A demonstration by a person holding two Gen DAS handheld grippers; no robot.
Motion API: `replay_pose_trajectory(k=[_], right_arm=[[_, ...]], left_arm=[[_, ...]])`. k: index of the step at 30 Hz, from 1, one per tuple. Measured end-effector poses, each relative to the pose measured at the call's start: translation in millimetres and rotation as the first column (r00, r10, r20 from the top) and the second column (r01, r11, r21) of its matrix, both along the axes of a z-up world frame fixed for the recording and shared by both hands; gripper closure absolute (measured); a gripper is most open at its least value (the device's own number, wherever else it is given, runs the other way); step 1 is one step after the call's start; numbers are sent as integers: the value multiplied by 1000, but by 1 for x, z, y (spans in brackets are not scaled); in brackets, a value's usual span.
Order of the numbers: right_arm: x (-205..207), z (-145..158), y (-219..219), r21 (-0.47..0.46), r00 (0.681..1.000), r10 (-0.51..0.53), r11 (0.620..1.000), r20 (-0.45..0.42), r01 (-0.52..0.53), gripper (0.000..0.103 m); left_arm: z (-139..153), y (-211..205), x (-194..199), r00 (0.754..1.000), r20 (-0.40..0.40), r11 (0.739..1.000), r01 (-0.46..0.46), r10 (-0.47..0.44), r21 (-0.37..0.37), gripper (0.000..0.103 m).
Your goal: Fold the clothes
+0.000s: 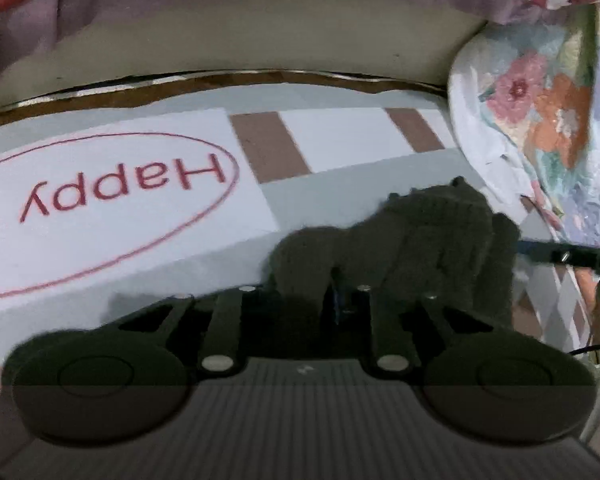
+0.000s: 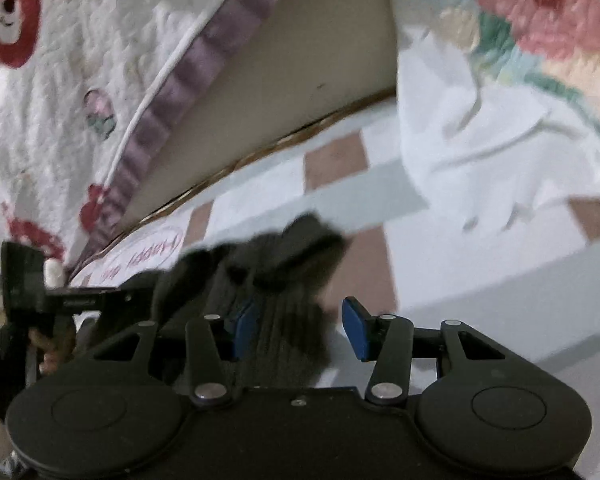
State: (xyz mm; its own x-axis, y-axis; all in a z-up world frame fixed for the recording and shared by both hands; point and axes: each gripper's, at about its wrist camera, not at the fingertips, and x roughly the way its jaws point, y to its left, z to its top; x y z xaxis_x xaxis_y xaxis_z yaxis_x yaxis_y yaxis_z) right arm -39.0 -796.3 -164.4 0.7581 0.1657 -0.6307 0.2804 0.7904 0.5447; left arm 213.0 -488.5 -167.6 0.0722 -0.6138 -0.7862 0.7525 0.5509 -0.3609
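Note:
A dark grey knit garment (image 1: 420, 232) lies bunched on a patterned mat (image 1: 320, 204). In the left wrist view it is heaped over both fingers of my left gripper (image 1: 336, 280). The jaws stand close together with cloth pinched between them, and only a sliver of blue pad shows. In the right wrist view the same garment (image 2: 284, 248) runs down between the blue pads of my right gripper (image 2: 299, 308). Those jaws stand wide apart; the left pad (image 2: 244, 328) is at the cloth and the right pad is clear of it. The left gripper's black frame (image 2: 80, 300) reaches in from the left.
The mat has white, pale grey and brown blocks and a red oval reading "Happy" (image 1: 120, 184). A floral quilt (image 1: 540, 100) is piled at the right. A white quilt with red bears and a purple frill (image 2: 60, 80) hangs behind a beige panel (image 1: 260, 40).

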Motion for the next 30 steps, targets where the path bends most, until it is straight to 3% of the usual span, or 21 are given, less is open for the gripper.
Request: replay_pose_trajectory(k=[3,6,8,10,13,14,15,16,17,18,20,23,27,30], right_arm=[[-12,-9,9,-35,1000,-8,999,27,9,47],[-18,-18,15,-78,998,-44,996,47,48,42],[-18,-23,19,-88,997,-29,996,70,35,38],[-11,-25,25,-79,996,24,997,81,-17,35],[5,-26,35,-69,989,113,992,92,-107,22],[11,-26,41,-101,985,140,986,96,-130,14],[17,-25,48,-138,983,158,980,90,-145,12],[23,-24,57,-188,983,169,970,68,-154,12],[29,-21,68,-254,982,187,952,30,-173,19],[33,-18,77,-308,978,209,930,-7,-201,55],[37,-7,92,-375,967,252,892,-46,-251,80],[28,22,107,-491,966,259,840,-9,-230,86],[19,51,91,-577,986,148,813,82,-74,87],[15,63,55,-568,992,13,820,129,63,87]], left_arm=[[8,2,-11,996,83,1000,17,-18,12,85],[9,4,-12,995,97,1000,8,-10,24,80],[7,4,-7,997,80,999,-15,12,30,73],[3,4,1,998,48,998,-48,46,37,58],[-4,3,9,997,-3,997,-80,80,14,53],[-4,1,8,997,3,996,-82,82,18,54],[-3,-1,6,997,16,996,-82,82,27,59],[-1,-4,1,997,44,997,-71,69,40,76],[1,-7,-6,996,77,997,-56,52,54,81],[4,-10,-12,993,109,997,-43,35,69,86],[14,-17,-25,978,209,994,-37,14,106,88],[40,-27,-37,919,395,991,-66,14,120,89],[85,-41,-21,884,453,990,-140,115,22,90],[119,-68,-9,857,497,990,-133,137,-44,90]])
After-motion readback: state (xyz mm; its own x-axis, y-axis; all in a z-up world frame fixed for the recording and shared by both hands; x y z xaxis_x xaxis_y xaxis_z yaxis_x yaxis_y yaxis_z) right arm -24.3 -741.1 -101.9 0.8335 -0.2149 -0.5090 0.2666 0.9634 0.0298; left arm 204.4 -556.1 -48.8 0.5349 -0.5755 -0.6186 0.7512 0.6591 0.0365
